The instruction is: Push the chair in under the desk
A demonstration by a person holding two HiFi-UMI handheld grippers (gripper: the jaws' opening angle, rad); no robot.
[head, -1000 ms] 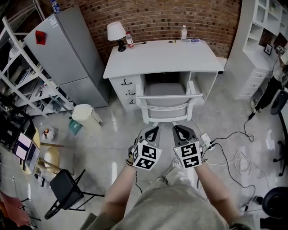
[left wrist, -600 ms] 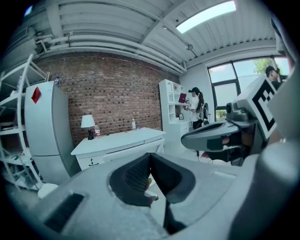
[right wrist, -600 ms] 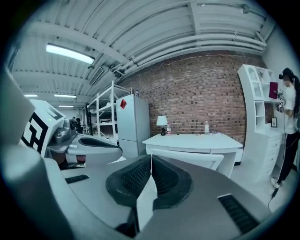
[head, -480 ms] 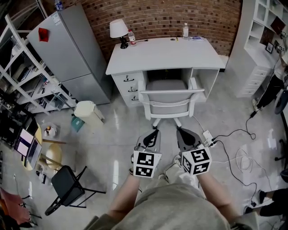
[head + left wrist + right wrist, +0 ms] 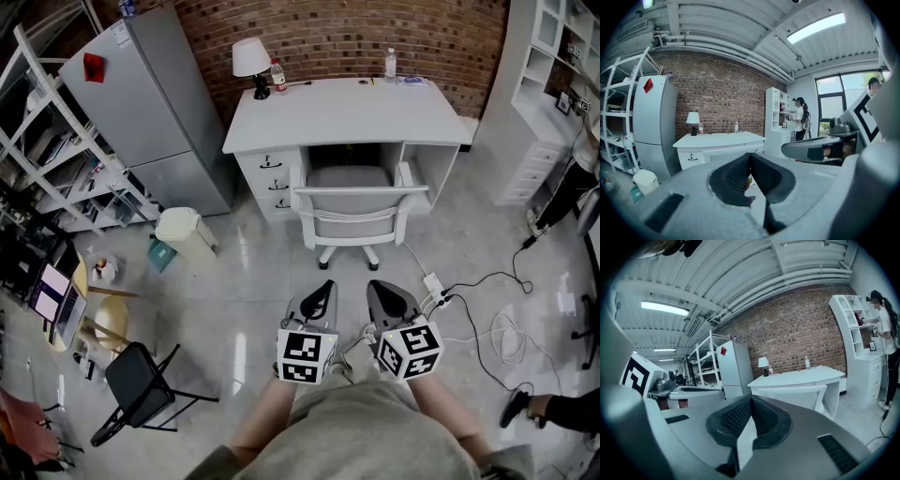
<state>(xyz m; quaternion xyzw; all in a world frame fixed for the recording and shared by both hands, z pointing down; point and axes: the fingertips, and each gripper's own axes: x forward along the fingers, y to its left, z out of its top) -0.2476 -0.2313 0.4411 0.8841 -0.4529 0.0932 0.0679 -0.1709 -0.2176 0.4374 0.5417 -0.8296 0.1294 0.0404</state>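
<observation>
A white chair point(image 5: 354, 215) with a grey seat stands tucked into the knee space of the white desk point(image 5: 349, 112), its backrest toward me. In the right gripper view the chair back point(image 5: 794, 397) shows ahead under the desk point(image 5: 799, 377). My left gripper point(image 5: 324, 285) and right gripper point(image 5: 375, 285) hang side by side over the floor, well short of the chair and touching nothing. Both are shut with nothing between the jaws. The left gripper point(image 5: 750, 157) and right gripper point(image 5: 751, 401) show their tips met.
A lamp point(image 5: 248, 62) and bottles stand on the desk's back edge. A grey fridge point(image 5: 150, 112), a white bin point(image 5: 182, 232) and a black folding chair point(image 5: 141, 389) are at left. A power strip and cables point(image 5: 450, 305) lie on the floor at right, beside white shelves point(image 5: 548, 84).
Both grippers have drawn back from the chair toward me and rolled, so their marker cubes face differently. The gap between grippers and chair has widened. The chair stays under the desk.
</observation>
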